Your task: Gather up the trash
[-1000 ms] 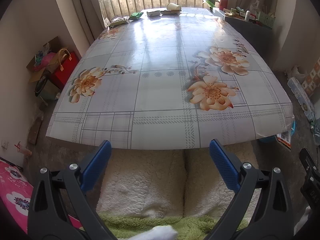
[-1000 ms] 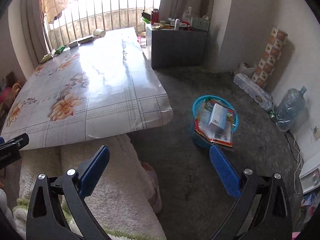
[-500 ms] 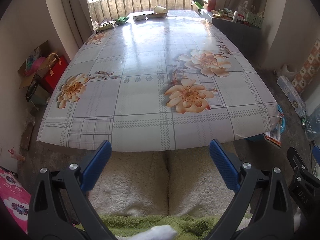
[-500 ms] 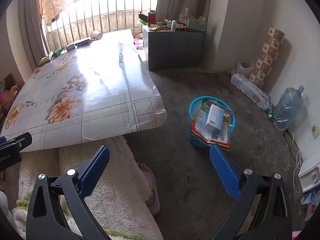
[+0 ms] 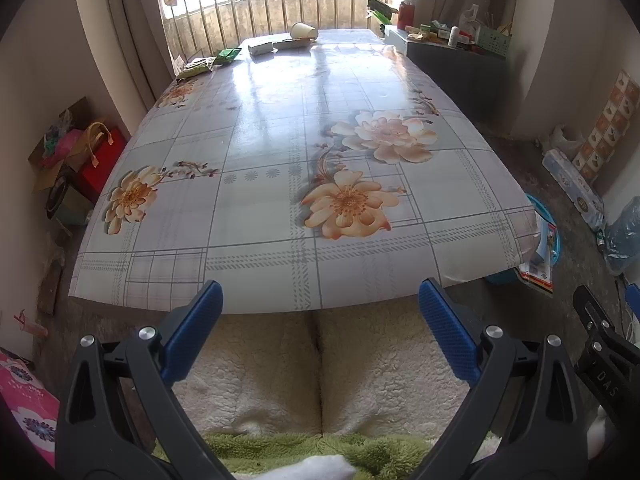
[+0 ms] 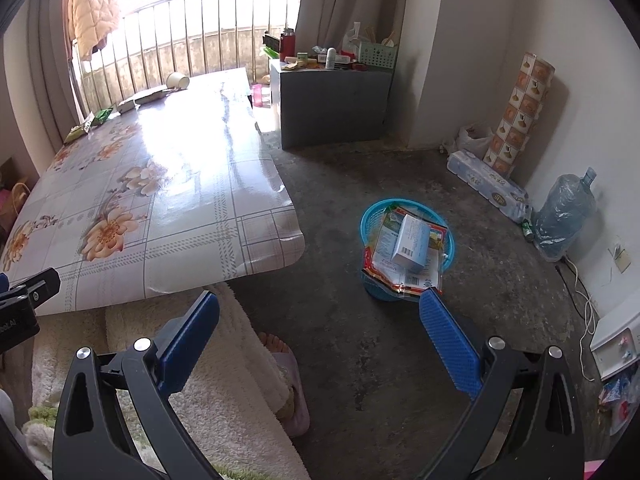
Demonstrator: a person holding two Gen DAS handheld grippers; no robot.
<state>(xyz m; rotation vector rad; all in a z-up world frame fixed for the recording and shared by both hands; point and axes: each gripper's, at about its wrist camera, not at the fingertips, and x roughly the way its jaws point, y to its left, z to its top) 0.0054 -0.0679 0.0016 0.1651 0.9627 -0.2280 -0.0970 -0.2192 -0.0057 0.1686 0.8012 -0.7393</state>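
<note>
A floral-cloth table (image 5: pixel 280 152) fills the left wrist view. At its far edge lie a tipped paper cup (image 5: pixel 304 31), a flat carton (image 5: pixel 260 46) and green wrappers (image 5: pixel 226 55); the cup (image 6: pixel 177 80) and green wrappers (image 6: pixel 100 115) also show in the right wrist view. A blue basket (image 6: pixel 368 220) on the floor right of the table holds a light blue box (image 6: pixel 412 238) and flattened packets. My left gripper (image 5: pixel 320 312) is open and empty at the table's near edge. Over the floor short of the basket, my right gripper (image 6: pixel 320 324) is open and empty.
A person's fleece-clad legs (image 5: pixel 320 368) and slippered foot (image 6: pixel 288 392) are below the table edge. A grey cabinet (image 6: pixel 332 108) with clutter stands beyond the table. A water jug (image 6: pixel 564 216), wrapped rolls (image 6: pixel 484 184) and a patterned roll (image 6: pixel 520 112) line the right wall. Bags (image 5: pixel 96 152) sit left.
Both views have drawn back and risen a little: the table shows more fully from the left gripper, and the basket sits lower and nearer the right gripper's finger. Both grippers stay open.
</note>
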